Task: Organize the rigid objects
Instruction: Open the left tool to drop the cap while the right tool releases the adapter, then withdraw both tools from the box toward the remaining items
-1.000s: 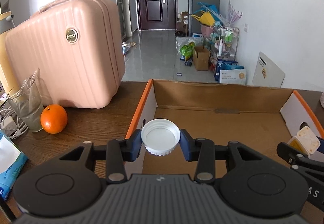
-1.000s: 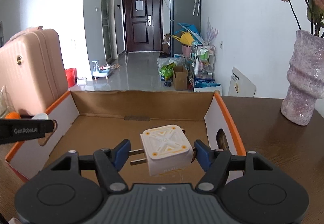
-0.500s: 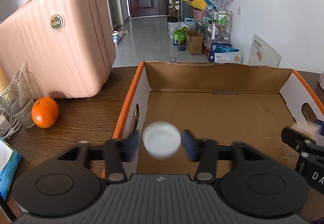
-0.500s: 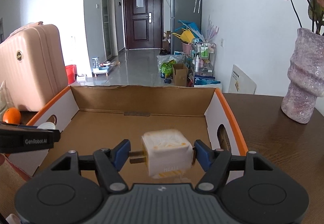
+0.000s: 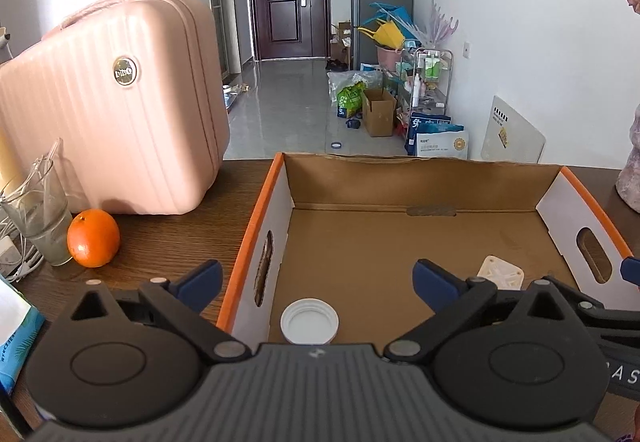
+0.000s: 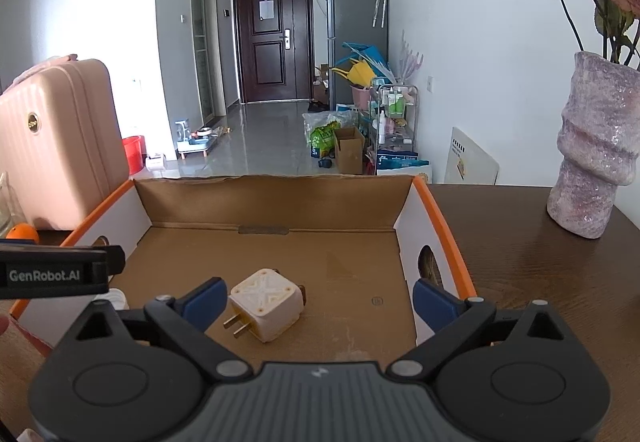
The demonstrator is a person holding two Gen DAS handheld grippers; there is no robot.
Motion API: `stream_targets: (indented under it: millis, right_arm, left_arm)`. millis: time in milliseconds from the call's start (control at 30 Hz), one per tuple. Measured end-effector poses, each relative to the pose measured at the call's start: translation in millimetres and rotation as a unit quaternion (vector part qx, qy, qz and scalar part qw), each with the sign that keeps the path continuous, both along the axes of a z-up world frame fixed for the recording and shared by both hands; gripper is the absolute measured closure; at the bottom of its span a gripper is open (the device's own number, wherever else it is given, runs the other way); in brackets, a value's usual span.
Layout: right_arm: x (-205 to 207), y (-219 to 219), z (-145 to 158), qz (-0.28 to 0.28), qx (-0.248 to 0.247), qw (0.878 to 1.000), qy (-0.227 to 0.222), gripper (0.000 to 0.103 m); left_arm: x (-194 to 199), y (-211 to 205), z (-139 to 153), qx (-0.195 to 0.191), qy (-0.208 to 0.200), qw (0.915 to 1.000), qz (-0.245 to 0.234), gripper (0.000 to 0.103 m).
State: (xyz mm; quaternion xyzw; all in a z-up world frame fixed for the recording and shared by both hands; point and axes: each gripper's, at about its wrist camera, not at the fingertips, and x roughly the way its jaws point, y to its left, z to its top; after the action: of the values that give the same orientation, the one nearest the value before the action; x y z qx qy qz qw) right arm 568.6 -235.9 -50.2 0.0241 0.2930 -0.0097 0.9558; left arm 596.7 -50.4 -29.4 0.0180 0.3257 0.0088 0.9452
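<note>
1. From the left wrist view, we see our left gripper [image 5: 316,282] with its jaws opening, spread wide and pressing on nothing. The white cap [image 5: 309,322] lies open side up on the floor of the cardboard box [image 5: 424,178], below and between the two blue fingertips [image 5: 200,278], roughly midway and clear of both. The left fingertip sits outside the box's orange-edged left wall, the right one over the box floor, so the jaws straddle that wall.

2. Still in the left wrist view, the white plug adapter [image 5: 502,272] rests on the box floor just beyond our right fingertip, partly hidden behind the finger linkage. Part of the right gripper shows at the right edge. Left of the left fingertip, on the dark wooden table [image 5: 168,238], stand an orange [image 5: 93,238], a glass [image 5: 40,218] and a pink suitcase [image 5: 112,106].

3. From the right wrist view, our right gripper [image 6: 318,300] also has its jaws opening, wide apart and released. The plug adapter [image 6: 266,304] lies on the box [image 6: 276,198] floor between the fingertips [image 6: 206,300], close to the left one but not pinched, with a wide gap to the right one. Its two prongs point toward us and to the left.

4. In the same view, the left gripper's body [image 6: 56,270] reaches in from the left edge, with the cap [image 6: 114,298] barely visible beneath it. A mottled pink vase [image 6: 596,150] stands on the table well right of the right fingertip.
</note>
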Motion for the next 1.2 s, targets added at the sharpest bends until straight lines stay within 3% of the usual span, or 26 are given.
stream_targets:
  millis: [300, 767, 1200]
  right_arm:
    - [-14.5, 5.1, 10.9, 0.007, -0.009, 1.000, -0.015, 0.003]
    - [-61.4, 1.7, 28.7, 0.017, -0.021, 0.999, -0.048, 0.003]
    - [-113.5, -5.8, 36.2, 0.012, -0.014, 0.997, -0.069, 0.003]
  left_arm:
    - [-13.0, 5.4, 11.9, -0.010, -0.018, 0.9998, 0.005, 0.000]
    - [-66.6, 15.5, 36.7, -0.014, -0.066, 0.9976, 0.017, 0.000]
    - [-113.2, 27.6, 36.8, -0.012, -0.077, 0.9967, 0.024, 0.000]
